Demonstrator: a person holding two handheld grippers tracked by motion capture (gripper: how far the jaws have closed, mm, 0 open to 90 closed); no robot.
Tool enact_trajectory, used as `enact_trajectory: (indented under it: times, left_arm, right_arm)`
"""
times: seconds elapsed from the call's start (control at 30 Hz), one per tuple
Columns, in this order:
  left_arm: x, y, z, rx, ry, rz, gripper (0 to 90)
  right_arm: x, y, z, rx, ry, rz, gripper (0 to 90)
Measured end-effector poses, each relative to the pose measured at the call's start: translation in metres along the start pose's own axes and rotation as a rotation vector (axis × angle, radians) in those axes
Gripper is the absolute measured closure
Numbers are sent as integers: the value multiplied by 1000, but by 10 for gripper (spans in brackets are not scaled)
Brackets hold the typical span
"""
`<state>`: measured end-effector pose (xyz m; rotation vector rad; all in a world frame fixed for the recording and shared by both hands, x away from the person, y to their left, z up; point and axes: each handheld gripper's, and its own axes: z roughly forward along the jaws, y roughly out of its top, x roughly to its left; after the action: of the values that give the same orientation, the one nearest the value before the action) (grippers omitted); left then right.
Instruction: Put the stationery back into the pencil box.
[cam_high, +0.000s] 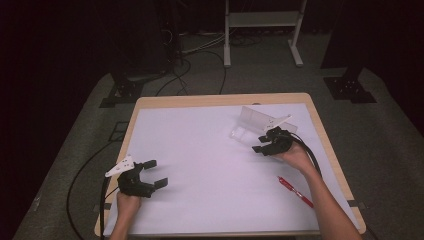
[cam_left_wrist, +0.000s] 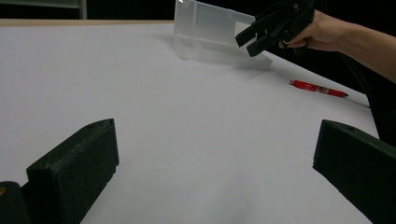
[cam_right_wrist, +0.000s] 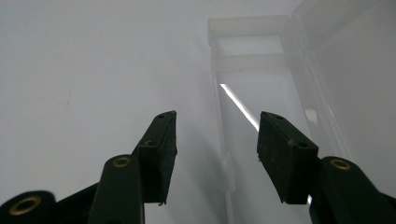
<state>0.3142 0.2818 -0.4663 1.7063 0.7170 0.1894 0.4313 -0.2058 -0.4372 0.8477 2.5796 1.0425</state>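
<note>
A clear plastic box (cam_high: 243, 133) lies at the far right of the white sheet with its lid (cam_high: 256, 118) standing up. My right gripper (cam_high: 261, 144) hovers at the box's near end, angled down. In the right gripper view its jaws (cam_right_wrist: 217, 140) stand apart, with the box's long side wall (cam_right_wrist: 223, 130) running between them and neither pad touching it. The box (cam_right_wrist: 254, 74) looks empty there. My left gripper (cam_high: 156, 173) rests at the near left, open wide with nothing between its jaws. A red pen (cam_high: 295, 191) lies near the right forearm.
The white sheet (cam_high: 200, 150) covers a wooden table (cam_high: 220, 99). In the left gripper view the box (cam_left_wrist: 205, 32), the right gripper (cam_left_wrist: 246, 45) and the pen (cam_left_wrist: 318, 88) sit far off. Cables and stand feet lie on the floor beyond.
</note>
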Motion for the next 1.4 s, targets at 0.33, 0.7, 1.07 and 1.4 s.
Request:
enact_trajectory:
  times: [0.33, 0.7, 1.07, 1.4]
  left_arm:
    - [0, 0, 0, -2, 0, -3, 0]
    - [0, 0, 0, -1, 1, -3, 0]
    - [0, 0, 0, -1, 2, -6, 0]
    - [0, 0, 0, 0, 1, -4, 0]
  right_arm:
    - [-1, -1, 5, 13, 0, 16, 484]
    - [0, 0, 12, 41, 8, -3, 583]
    - [-2, -2, 15, 66, -11, -15, 623]
    - [-2, -5, 19, 88, -10, -6, 715]
